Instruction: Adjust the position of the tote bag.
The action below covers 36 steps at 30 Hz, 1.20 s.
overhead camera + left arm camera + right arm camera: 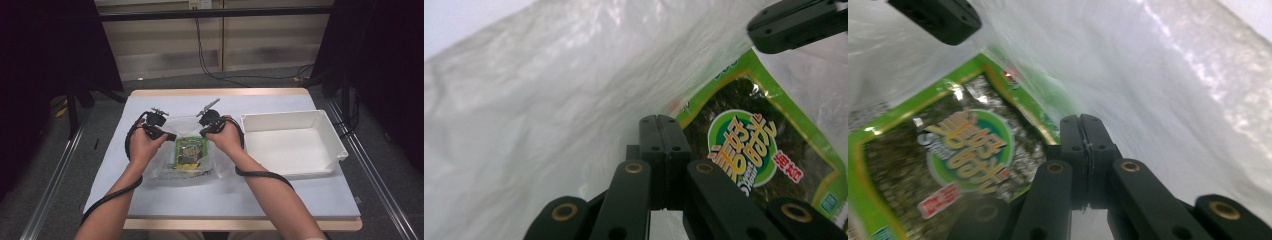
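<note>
While hovering over clear bag, kept left claw and right claw closed, seemingly empty; seaweed packet lay between, long axis away from person.

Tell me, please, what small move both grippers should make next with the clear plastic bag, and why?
Probably draw the left gripper and right gripper slightly apart: both are shut at the plastic bag above the green seaweed packet, so spreading might widen the mouth. Whether film is pinched is unclear.

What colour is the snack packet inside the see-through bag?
Green, with a dark middle; the snack packet shows best in the left gripper view.
</note>
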Each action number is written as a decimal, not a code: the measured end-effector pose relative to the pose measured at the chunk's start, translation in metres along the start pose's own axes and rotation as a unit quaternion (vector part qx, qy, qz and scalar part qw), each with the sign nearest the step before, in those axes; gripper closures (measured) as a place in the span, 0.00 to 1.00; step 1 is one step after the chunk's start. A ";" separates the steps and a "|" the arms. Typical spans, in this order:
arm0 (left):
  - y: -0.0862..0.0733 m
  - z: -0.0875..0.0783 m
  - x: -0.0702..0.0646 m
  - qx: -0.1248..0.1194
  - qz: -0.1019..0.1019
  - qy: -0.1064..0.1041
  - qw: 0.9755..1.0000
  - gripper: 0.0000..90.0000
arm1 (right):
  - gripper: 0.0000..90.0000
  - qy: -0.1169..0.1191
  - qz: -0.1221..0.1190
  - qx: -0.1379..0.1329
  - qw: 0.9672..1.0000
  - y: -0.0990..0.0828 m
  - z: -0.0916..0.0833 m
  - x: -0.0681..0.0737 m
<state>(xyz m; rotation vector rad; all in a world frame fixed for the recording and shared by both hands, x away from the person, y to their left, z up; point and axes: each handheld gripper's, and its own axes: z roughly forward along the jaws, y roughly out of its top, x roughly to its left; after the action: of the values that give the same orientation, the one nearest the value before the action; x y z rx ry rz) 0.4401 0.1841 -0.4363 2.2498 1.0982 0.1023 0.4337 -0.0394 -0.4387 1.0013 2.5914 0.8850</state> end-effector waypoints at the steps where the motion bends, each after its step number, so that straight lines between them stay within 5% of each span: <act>1: 0.001 0.000 0.002 0.009 0.018 0.003 1.000 1.00 | 1.00 -0.003 0.000 0.001 1.000 0.001 0.003 -0.002; 2: 0.001 0.003 0.001 -0.003 0.003 0.004 1.000 1.00 | 1.00 -0.005 0.004 0.000 1.000 0.001 0.005 -0.003; 3: 0.003 0.003 0.005 0.011 0.019 0.008 1.000 1.00 | 1.00 -0.005 0.006 0.001 1.000 0.001 0.007 -0.004; 5: 0.004 0.008 0.007 -0.003 -0.002 0.013 1.000 1.00 | 1.00 -0.019 0.001 0.001 1.000 0.002 0.012 -0.007; 6: 0.005 0.007 0.011 0.011 0.017 0.016 1.000 1.00 | 1.00 -0.018 0.001 0.005 1.000 0.002 0.013 -0.007; 13: 0.003 0.020 0.020 0.010 -0.006 0.028 1.000 1.00 | 0.99 -0.027 0.008 0.011 1.000 0.001 0.021 -0.011; 14: 0.003 0.024 0.019 -0.007 -0.031 0.030 0.999 1.00 | 0.99 -0.028 0.012 0.011 0.999 0.000 0.022 -0.012; 21: -0.005 0.026 0.027 0.038 -0.011 0.017 0.999 1.00 | 0.98 -0.027 0.026 0.032 0.999 -0.005 0.027 -0.012; 31: -0.028 0.008 0.031 0.045 -0.016 0.009 0.999 1.00 | 0.99 0.004 0.025 0.024 0.999 -0.013 0.031 0.004; 32: -0.031 0.008 0.030 0.035 -0.031 0.010 0.999 1.00 | 0.99 0.000 0.027 0.023 0.999 -0.014 0.030 0.005; 33: -0.031 0.005 0.033 0.045 -0.016 0.013 0.999 1.00 | 0.99 -0.003 0.026 0.021 0.999 -0.015 0.028 0.006; 36: -0.035 0.003 0.034 0.039 -0.024 0.010 0.999 1.00 | 0.99 -0.012 0.025 0.031 0.999 -0.017 0.023 0.008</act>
<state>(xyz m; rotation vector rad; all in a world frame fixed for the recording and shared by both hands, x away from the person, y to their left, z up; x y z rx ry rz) 0.4390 0.2231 -0.4651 2.2941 1.1857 0.0634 0.4280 -0.0332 -0.4676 1.0920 2.5992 0.8023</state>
